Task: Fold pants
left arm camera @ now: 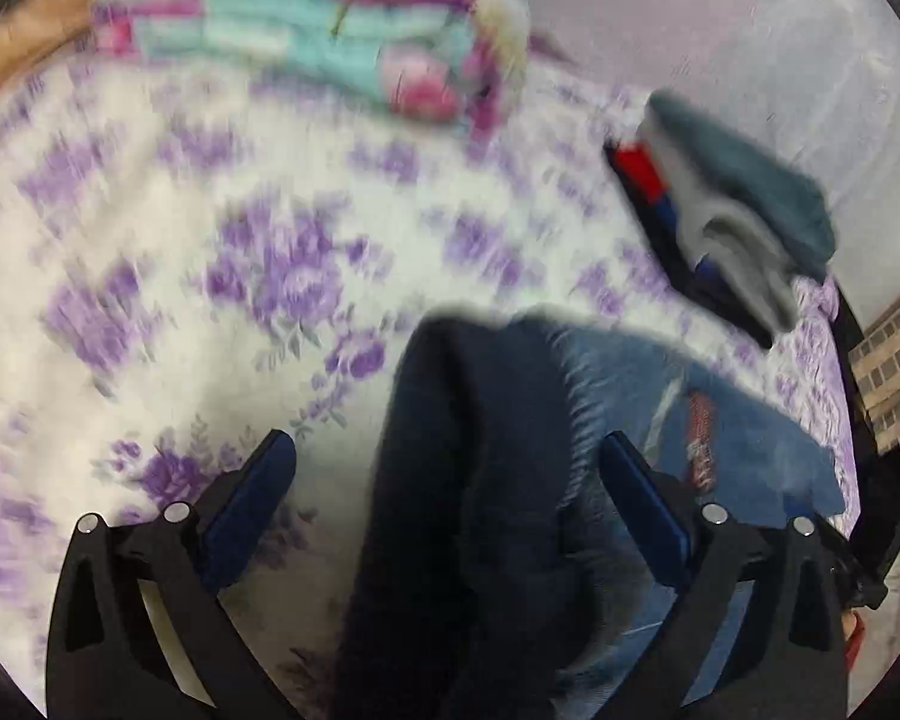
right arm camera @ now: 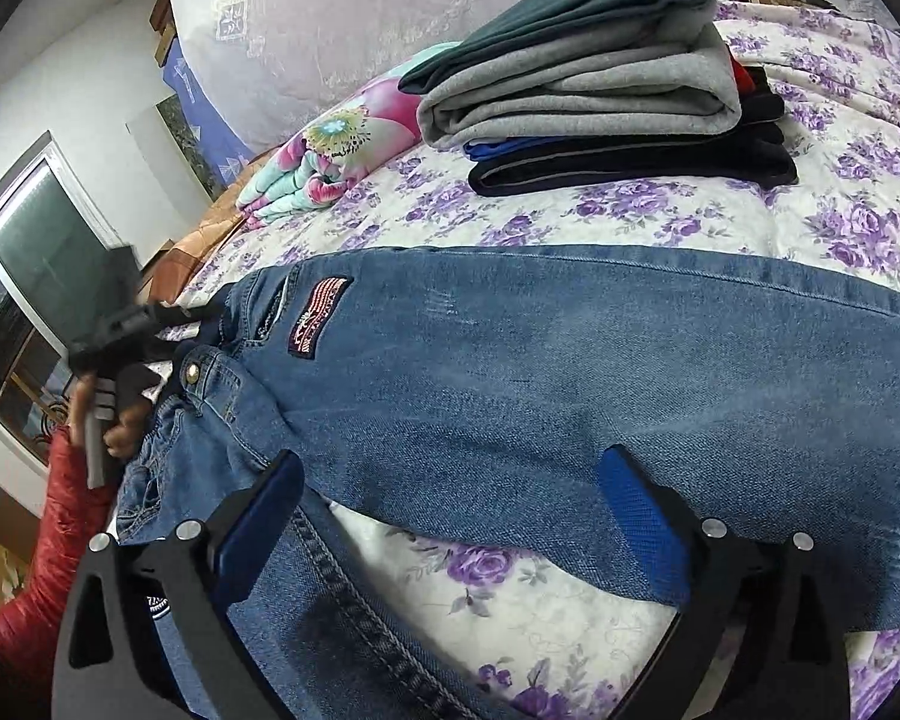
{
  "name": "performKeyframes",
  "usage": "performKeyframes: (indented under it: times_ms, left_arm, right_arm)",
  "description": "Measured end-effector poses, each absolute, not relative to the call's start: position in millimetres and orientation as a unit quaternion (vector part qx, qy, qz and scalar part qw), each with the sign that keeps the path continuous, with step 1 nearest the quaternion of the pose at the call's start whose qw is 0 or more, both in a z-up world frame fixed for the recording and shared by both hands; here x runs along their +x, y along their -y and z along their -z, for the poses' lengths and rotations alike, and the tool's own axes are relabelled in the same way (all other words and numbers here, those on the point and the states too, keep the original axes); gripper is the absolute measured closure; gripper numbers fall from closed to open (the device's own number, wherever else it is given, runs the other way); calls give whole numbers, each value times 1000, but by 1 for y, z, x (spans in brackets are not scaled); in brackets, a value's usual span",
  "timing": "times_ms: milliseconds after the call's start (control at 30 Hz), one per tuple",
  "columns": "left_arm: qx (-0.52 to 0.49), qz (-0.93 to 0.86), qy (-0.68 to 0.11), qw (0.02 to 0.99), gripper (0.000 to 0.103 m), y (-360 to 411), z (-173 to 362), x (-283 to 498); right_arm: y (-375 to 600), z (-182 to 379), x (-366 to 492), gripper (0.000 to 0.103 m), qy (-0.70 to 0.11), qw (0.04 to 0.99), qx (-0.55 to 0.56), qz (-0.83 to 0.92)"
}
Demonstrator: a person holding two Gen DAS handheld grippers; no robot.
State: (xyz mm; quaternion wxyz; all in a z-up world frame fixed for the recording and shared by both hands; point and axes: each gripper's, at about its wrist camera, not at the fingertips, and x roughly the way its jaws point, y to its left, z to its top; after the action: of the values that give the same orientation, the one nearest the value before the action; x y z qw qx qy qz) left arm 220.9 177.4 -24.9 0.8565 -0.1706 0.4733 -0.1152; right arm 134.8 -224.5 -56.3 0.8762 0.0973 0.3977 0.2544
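Blue jeans (right arm camera: 540, 372) with a flag patch lie spread across the flowered bedsheet (right arm camera: 630, 210), waist to the left. My right gripper (right arm camera: 450, 480) is open, its jaws wide apart just above the jeans' leg near the crotch. In the blurred left wrist view my left gripper (left arm camera: 450, 462) is open, with a dark bunched part of the jeans (left arm camera: 480, 450) rising between its fingers; no pad is seen pressing it. The left gripper also shows at the jeans' waist in the right wrist view (right arm camera: 150, 324), held by a hand in a red sleeve.
A stack of folded clothes (right arm camera: 600, 72), teal and grey on top and dark below, sits behind the jeans; it also shows in the left wrist view (left arm camera: 744, 210). A folded flowered blanket (right arm camera: 318, 162) lies at the back left. A window (right arm camera: 36, 276) is at the far left.
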Motion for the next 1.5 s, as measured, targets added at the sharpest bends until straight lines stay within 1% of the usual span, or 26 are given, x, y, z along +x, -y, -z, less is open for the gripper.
performKeyframes:
  times_ms: [100,200,267,333,467,500,567,600,667,767,800,933,1167,1267,1333,1433,1500]
  left_arm:
    - [-172,112,-469,859,5,-178,24,219]
    - [-151,98,-467,866,5,-172,22,218]
    - [-130,81,-457,876,5,-167,18,215]
    - [-109,60,-433,893,5,-162,8,205]
    - [-92,38,-361,927,5,-163,-16,183]
    - [-86,35,-342,935,5,-162,-22,177]
    - [-72,33,-328,941,5,-158,-26,173]
    - [-65,34,-334,940,5,-155,-24,176]
    - [-56,36,-374,925,5,-151,-15,188]
    - [-71,46,-435,896,5,-154,5,207]
    - [-83,53,-441,892,5,-156,8,209]
    - [-104,57,-432,894,5,-165,7,208]
    - [-86,62,-419,902,5,-156,2,203]
    - [-81,71,-416,903,5,-153,1,205]
    - [-79,87,-416,902,5,-151,1,205]
    - [-75,112,-423,896,5,-144,3,208]
    - [-73,132,-428,891,5,-140,4,211]
  right_arm:
    - [225,56,135,3,-398,876,97,-255]
    - [224,56,135,4,-397,878,95,-251]
    - [216,48,129,4,-395,893,78,-202]
    - [202,36,124,4,-390,901,71,-178]
    - [166,21,118,4,-358,899,88,-236]
    - [151,23,121,4,-366,897,71,-239]
    - [129,34,128,4,-386,891,29,-237]
    - [118,45,133,3,-404,886,-4,-226]
    - [108,59,136,3,-420,881,-36,-213]
    - [109,60,135,3,-417,883,-39,-213]
    - [111,61,136,3,-417,882,-35,-216]
    - [119,59,135,3,-411,882,-6,-231]
    - [133,43,133,3,-394,886,37,-240]
    - [138,23,134,3,-362,900,-5,-242]
    - [139,8,139,3,-329,910,-68,-244]
    - [142,4,157,4,-322,901,-149,-248]
    - [151,7,172,4,-328,895,-171,-248]
